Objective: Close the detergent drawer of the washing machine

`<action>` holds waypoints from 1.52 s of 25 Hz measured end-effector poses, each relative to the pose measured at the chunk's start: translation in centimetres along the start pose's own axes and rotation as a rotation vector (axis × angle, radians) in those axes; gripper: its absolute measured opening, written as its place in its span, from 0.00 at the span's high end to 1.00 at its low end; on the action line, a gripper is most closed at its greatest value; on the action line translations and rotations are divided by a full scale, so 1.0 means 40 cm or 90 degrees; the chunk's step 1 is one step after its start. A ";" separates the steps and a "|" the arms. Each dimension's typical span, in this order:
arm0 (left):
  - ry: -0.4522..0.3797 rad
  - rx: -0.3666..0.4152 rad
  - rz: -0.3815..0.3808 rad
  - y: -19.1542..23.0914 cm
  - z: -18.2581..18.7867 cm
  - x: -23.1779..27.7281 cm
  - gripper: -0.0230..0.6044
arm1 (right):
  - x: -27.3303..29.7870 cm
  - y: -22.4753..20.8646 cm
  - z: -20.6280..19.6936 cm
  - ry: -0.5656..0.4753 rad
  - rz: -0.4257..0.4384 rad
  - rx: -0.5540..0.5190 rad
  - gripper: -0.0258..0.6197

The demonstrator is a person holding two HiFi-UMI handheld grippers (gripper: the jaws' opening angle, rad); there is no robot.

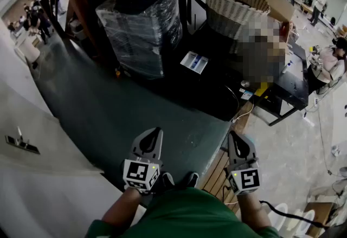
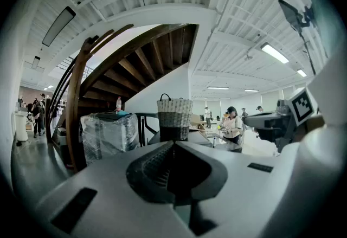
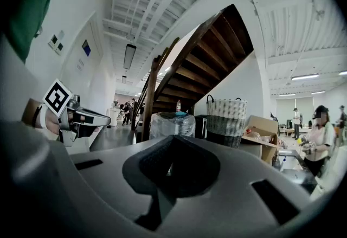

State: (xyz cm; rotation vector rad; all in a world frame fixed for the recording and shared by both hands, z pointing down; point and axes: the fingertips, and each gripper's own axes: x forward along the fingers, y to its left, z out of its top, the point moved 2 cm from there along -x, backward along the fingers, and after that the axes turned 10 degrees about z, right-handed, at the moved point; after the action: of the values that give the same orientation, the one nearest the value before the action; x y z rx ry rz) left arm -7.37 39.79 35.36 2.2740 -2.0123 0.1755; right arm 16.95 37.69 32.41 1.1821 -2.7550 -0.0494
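Detergent drawer nowhere in sight: neither the drawer nor the washing machine shows in the head view or in either gripper view, so where it stands, which way its front faces and how its long axis runs cannot be told from here; the person stands by a dark floor mat [image 1: 124,117] with both tools held out roughly level, side by side and apart; the left gripper [image 1: 154,135] has its jaws pressed together on nothing, and the right gripper [image 1: 237,138] likewise shows its jaws met with nothing between them; both point out across the mat toward a film-wrapped bundle [image 1: 142,31], a wicker basket [image 1: 236,6] and a wooden staircase [image 2: 130,58], none of which belongs to the job; a white wall [image 1: 32,139] runs along the person's left; by the look of it the task sits at its approach stage, with the drawer not yet reached and no contact made; the next move likely calls for turning to bring the machine into view, then setting a closed jaw tip flat against the drawer's front and pushing straight along the line on which it slides, since a skewed push could jam it.
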 end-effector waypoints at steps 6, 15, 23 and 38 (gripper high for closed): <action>-0.002 0.003 0.003 -0.020 -0.009 0.012 0.93 | -0.014 -0.023 -0.032 0.009 -0.003 0.002 0.93; -0.003 0.012 0.022 -0.068 -0.006 0.038 0.93 | -0.019 -0.070 -0.015 -0.052 0.040 0.028 0.93; 0.030 -0.002 0.038 -0.034 -0.041 0.091 0.93 | 0.046 -0.112 -0.054 -0.021 0.044 0.053 0.93; 0.044 -0.035 -0.048 0.146 -0.058 0.457 0.93 | 0.390 -0.205 -0.046 0.053 -0.015 0.025 0.93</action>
State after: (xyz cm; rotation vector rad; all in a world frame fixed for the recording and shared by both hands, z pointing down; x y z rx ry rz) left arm -11.01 21.50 40.43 2.2724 -1.8713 0.1875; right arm 12.48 20.79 35.35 1.1972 -2.6820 0.0516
